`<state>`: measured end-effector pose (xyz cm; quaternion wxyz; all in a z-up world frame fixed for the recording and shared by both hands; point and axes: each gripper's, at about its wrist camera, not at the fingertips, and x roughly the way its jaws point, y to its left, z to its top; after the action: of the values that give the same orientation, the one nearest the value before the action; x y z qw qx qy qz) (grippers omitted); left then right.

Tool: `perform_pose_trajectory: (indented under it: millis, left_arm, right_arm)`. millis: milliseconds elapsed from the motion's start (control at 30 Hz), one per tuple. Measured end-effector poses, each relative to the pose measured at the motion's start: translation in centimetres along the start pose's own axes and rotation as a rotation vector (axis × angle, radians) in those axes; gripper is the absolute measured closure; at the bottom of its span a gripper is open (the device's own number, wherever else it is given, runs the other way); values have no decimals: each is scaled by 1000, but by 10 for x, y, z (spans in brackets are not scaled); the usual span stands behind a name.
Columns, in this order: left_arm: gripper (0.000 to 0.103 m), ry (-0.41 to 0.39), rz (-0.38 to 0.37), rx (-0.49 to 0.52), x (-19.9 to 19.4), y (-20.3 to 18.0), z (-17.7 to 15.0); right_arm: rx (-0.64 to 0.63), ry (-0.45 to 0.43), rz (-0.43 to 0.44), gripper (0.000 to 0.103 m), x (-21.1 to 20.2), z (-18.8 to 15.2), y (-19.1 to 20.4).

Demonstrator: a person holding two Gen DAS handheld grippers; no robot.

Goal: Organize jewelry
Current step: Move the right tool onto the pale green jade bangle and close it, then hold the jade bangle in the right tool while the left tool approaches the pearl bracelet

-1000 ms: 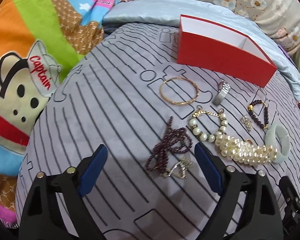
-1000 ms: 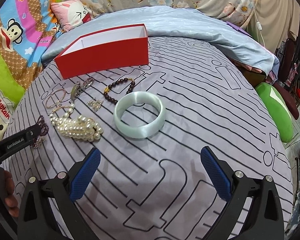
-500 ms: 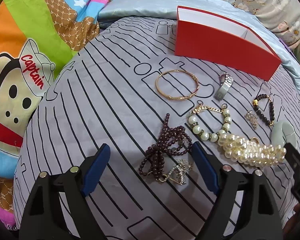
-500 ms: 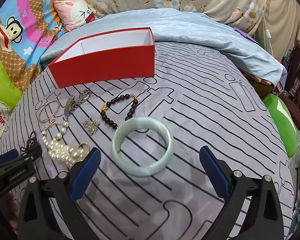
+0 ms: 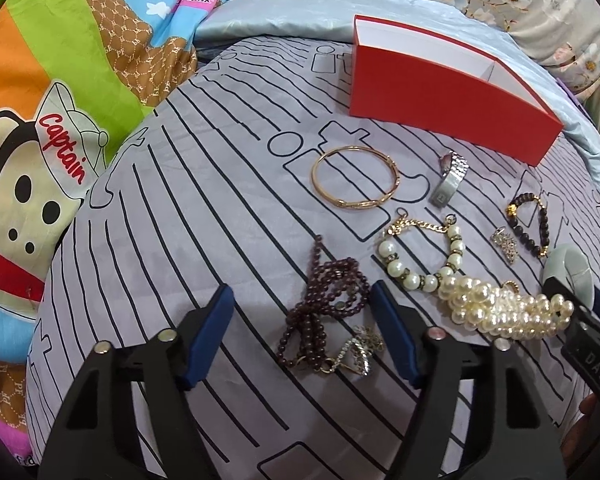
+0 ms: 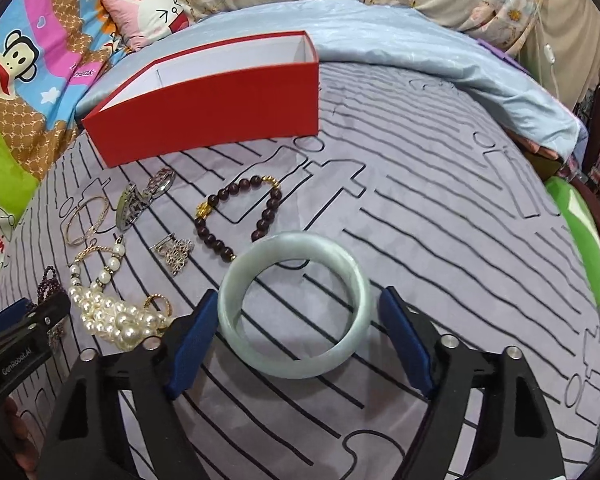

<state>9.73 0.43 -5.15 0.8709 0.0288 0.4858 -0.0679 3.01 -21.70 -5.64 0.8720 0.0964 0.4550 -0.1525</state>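
Both tools advanced since a second ago. Right tool (image 6: 298,334) now brackets jade bangle (image 6: 295,307) on bed, jaws released. Left tool (image 5: 302,332) released, straddling garnet bead strand (image 5: 327,304). Red box (image 6: 212,114) empty; grabs next.

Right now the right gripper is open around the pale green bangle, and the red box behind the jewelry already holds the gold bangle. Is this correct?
Not quite. The right gripper is open around the pale green bangle, but the gold bangle is not in the red box. It lies on the striped sheet in front of the box, as the left wrist view shows.
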Motion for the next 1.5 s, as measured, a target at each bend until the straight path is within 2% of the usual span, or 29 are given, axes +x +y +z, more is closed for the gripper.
perform_pose_trajectory:
  millis: [33,167,233,367,433,500,633,1033,1300,1433,1500]
  left_arm:
    - [42,-1,-2,3,0,0,0]
    - [55,-5,-24,11,-4,-1,-2]
    - [67,-5,-35,12,-5,-1,-2]
    - [74,-4,-55,0,-8,2,0]
    - [88,-6,-58,-4,-9,4,0]
    - [88,0,-77,-18,-10,7,2]
    - [96,-9,-79,-21,-14,9,3]
    - [99,-69,-106,-30,-41,13,12]
    - [99,-143,-142,-12,-75,7,36]
    - [99,-165,-208,-23,-91,6,54]
    - [99,-184,-210,-15,-97,3,59]
  right_arm:
    - [-4,-2,4,31,0,0,1]
    - [-1,-7,12,31,0,-1,0]
    - [2,-8,14,31,0,-1,0]
    - [21,-4,23,31,-2,-2,-4]
    - [23,-4,22,31,-2,-2,-6]
    - [33,-2,25,31,-4,-2,-8]
    - [39,-1,28,31,-5,-3,-10]
    - [51,-33,29,31,-22,-2,-20]
    - [22,-80,32,31,-40,11,-20]
    - [6,-108,31,31,-47,21,-18]
    - [-1,-113,33,31,-48,23,-17]
